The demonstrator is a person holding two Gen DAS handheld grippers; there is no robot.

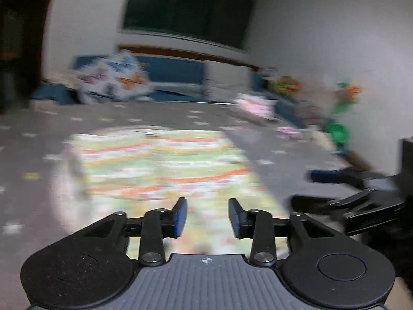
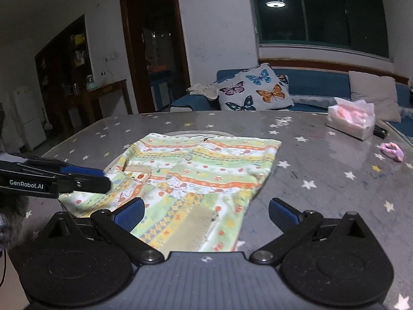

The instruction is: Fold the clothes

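A small garment (image 2: 196, 173) with green, yellow and orange printed stripes lies partly folded on the grey star-patterned table (image 2: 335, 180); it shows blurred in the left wrist view (image 1: 165, 165). My right gripper (image 2: 206, 214) is open wide and empty, just above the garment's near edge. My left gripper (image 1: 207, 218) is open and empty, over the garment's near side. It shows in the right wrist view (image 2: 100, 178) at the left, its tips over the garment's left edge. The right gripper appears in the left wrist view (image 1: 317, 188) at the right.
A tissue pack (image 2: 352, 121) and a pink hair tie (image 2: 393, 151) lie at the table's far right. A blue sofa (image 2: 309, 82) with a butterfly cushion (image 2: 254, 87) stands behind the table. Colourful toys (image 1: 338, 118) sit at the right in the left wrist view.
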